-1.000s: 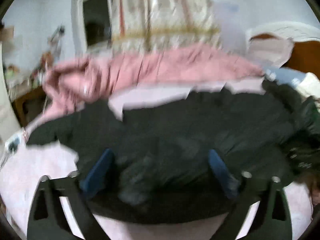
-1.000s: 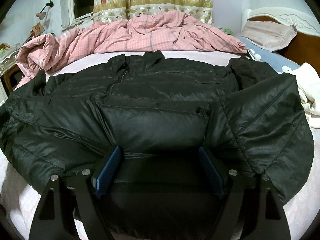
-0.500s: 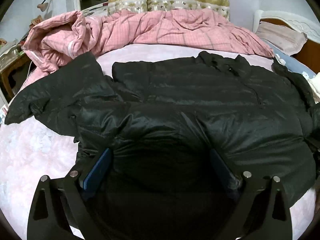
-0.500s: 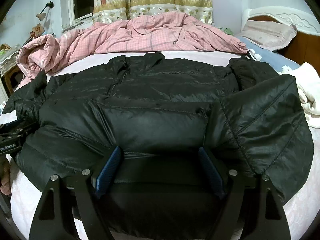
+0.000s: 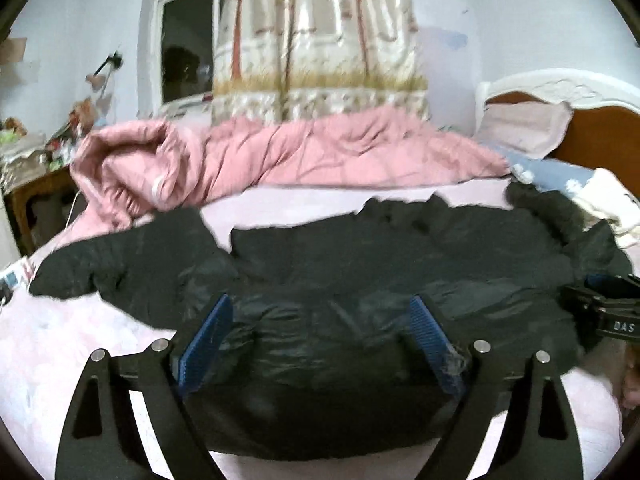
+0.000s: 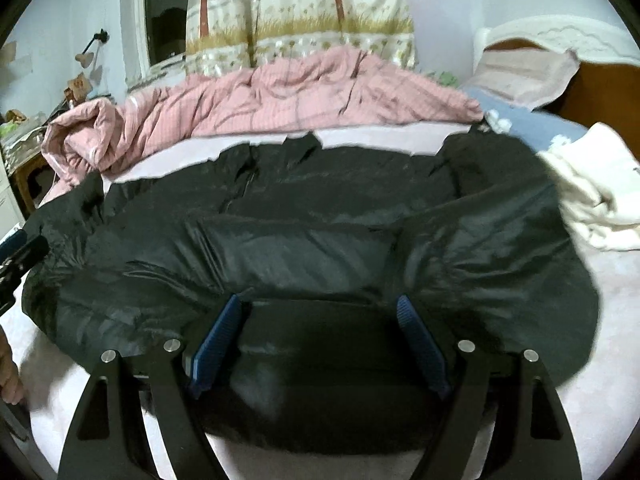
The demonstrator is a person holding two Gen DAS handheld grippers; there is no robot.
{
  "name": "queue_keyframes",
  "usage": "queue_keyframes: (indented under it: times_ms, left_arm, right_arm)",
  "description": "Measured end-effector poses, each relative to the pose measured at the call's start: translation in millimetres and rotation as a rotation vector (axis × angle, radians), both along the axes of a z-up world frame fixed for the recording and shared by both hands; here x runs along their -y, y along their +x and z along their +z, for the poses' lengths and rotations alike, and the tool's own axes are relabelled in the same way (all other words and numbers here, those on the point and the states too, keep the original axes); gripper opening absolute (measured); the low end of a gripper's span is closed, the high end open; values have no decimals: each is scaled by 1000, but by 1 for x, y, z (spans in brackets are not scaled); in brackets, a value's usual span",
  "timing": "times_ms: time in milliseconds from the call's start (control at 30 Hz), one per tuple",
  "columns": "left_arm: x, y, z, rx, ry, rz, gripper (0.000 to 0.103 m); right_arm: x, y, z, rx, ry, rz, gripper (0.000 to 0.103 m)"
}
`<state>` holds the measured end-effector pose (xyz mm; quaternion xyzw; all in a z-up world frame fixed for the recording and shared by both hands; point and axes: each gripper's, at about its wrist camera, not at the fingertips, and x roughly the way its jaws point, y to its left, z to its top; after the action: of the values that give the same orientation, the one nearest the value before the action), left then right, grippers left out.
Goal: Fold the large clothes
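While the black puffer jacket (image 5: pixel 400 264) lies spread on the bed (image 5: pixel 60 344), its hem bulges between both grippers' spread fingers — left gripper (image 5: pixel 320 320) just narrowing, right gripper (image 6: pixel 320 320) wide, neither visibly pinching.

A big, puffy black jacket (image 6: pixel 304 240) lies spread flat on the bed (image 6: pixel 616 280). Its collar points to the pink blanket (image 6: pixel 280 100). One sleeve reaches out sideways; the other is folded over.

Black jacket (image 6: pixel 304 240), pink checked quilt (image 6: pixel 280 96)
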<state>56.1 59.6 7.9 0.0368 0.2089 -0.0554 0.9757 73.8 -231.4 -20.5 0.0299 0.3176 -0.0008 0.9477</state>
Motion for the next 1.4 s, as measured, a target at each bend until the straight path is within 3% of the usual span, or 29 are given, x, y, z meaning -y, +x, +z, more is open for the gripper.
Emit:
queue_keyframes:
  times_ms: [133,200,300,367,533,600,767,833,933,1067,1167,1233,1300,1400]
  left_arm:
    - [5,-9,9,48,35,48,90]
    - [-5,-10,13,50,-21,66,98]
    - [-29,-4,15,5,-131,102,101]
    - [-41,1,11,-33,-153,140,102]
    - [-39,4,3,-71,-59,132,102]
    - [-38,5,-1,-98,-61,117,102]
    - [-41,17,-18,-219,-122,101,102]
    - [-37,20,-21,-241,-112,91,102]
    - [-30,24,-29,-288,-105,74,102]
    - [-36,33,-45,-401,-235,-2,102]
    - [-41,34,-49,-424,-285,-20,102]
    - [-44,33,-48,-420,-315,-25,101]
    - [-47,32,-48,-420,-332,-20,77]
    - [-50,32,-46,-407,-357,-26,51]
  right_arm:
    - [6,-28,17,81,-50,-39,82]
    - [14,-42,22,107,-38,-64,89]
    - [34,-58,22,118,-5,-148,90]
    - [48,-59,21,108,17,-187,91]
    - [85,-57,21,112,-1,-322,92]
    - [106,-57,21,101,34,-365,92]
    - [146,-65,1,20,359,-366,92]
    - [151,-75,-7,23,452,-391,92]
    - [138,-80,-12,23,466,-338,92]
    - [124,-64,-22,-35,497,-222,92]
    - [111,-59,-22,-42,441,-207,92]
    - [108,-56,-23,-53,493,-156,92]
    - [110,-56,-26,-58,536,-158,92]
    - [116,-60,-27,-37,639,-154,92]
